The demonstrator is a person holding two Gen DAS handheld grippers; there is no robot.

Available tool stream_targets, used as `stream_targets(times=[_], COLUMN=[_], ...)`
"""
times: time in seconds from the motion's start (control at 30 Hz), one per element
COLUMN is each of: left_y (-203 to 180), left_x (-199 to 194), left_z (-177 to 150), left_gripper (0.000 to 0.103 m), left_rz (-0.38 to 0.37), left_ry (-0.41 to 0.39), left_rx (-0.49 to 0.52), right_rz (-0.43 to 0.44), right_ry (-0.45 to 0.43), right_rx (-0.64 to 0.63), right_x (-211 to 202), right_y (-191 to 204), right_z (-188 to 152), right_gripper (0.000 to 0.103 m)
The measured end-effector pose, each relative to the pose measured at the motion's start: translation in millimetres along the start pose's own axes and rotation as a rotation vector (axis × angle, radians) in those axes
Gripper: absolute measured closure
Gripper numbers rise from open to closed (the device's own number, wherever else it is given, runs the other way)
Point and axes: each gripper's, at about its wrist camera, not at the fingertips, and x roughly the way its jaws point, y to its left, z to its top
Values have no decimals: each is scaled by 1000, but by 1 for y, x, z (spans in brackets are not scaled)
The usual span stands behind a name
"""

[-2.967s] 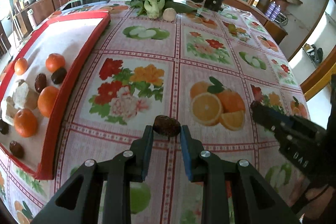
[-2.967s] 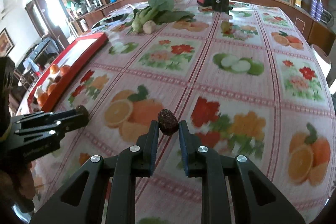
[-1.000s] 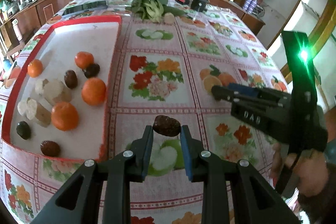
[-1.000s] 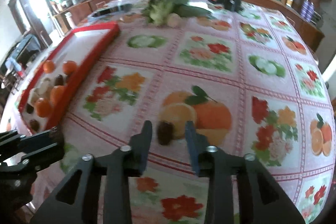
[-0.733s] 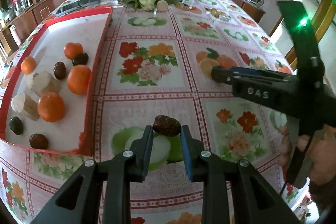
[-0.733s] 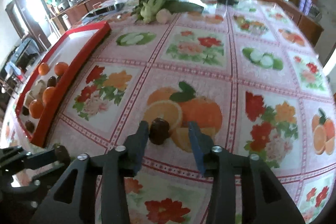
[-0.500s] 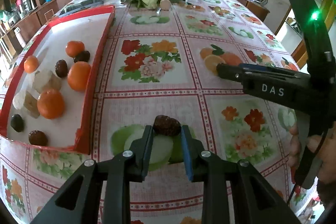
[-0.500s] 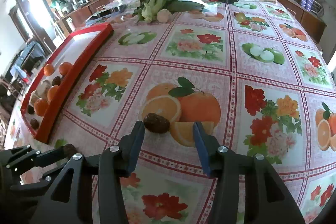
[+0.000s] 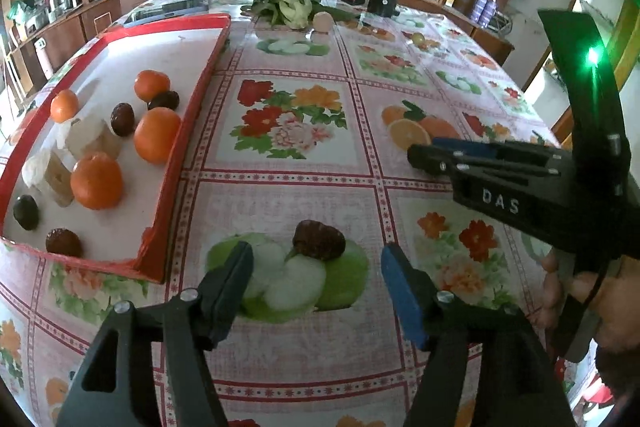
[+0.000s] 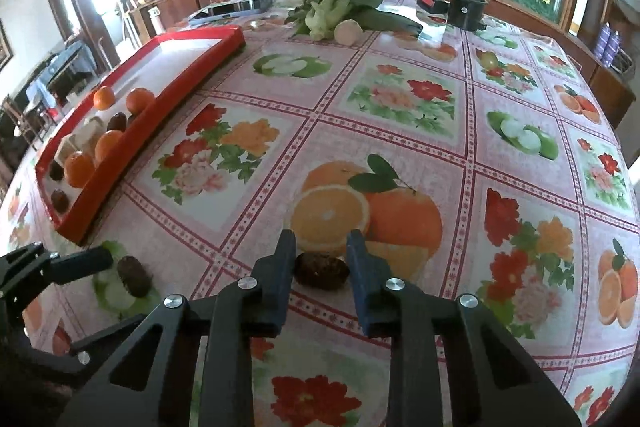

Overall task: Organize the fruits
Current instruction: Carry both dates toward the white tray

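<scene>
My left gripper [image 9: 316, 259] is open, and a dark red date [image 9: 319, 240] lies on the tablecloth between its spread fingertips. That date also shows in the right wrist view [image 10: 134, 275]. My right gripper [image 10: 321, 259] has its jaws close on both sides of a second date [image 10: 321, 271] that rests on the table; they look shut on it. A red tray [image 9: 168, 183] at the left holds several oranges [image 9: 157, 135], dates [image 9: 122, 119] and pale chunks [image 9: 90, 141].
Leafy greens [image 10: 336, 7] and a pale round bulb [image 10: 347, 31] lie at the far end of the table. A black cylinder [image 10: 464, 9] and a phone [image 10: 236, 9] are near them. My right gripper's body [image 9: 520, 183] reaches in from the right in the left wrist view.
My left gripper opened and let its date down onto the table. My right gripper, which had dropped its date and opened, closed its jaws around it again.
</scene>
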Motion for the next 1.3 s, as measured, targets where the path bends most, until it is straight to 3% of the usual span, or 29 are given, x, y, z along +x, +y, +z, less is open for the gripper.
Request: stream_targets(times=[0.17, 0.3, 0.33, 0.47, 0.9, 1.3], left_y=[7, 3, 2, 6, -18, -21], left_x=[-1, 0, 1, 2, -1, -14], left_z=[-1, 0, 0, 4, 4, 22], left_gripper=[25, 29, 33, 73, 73, 73], left_rz=[-16, 21, 36, 28, 39, 51], left_ry=[-18, -17, -19, -12, 0, -35], left_rx=[-49, -48, -51, -73, -1, 22], right_rz=[0, -8, -8, 6, 40, 7], right_ry=[-20, -38, -39, -35, -62, -57], right_rx=[-29, -46, -45, -29, -2, 0], right_x=[-2, -3, -3, -4, -24, -33], right_y=[-1, 0, 0, -2, -3, 1], right_z=[-5, -8, -8, -7, -11, -8], right_gripper=[76, 77, 77, 77, 77, 77])
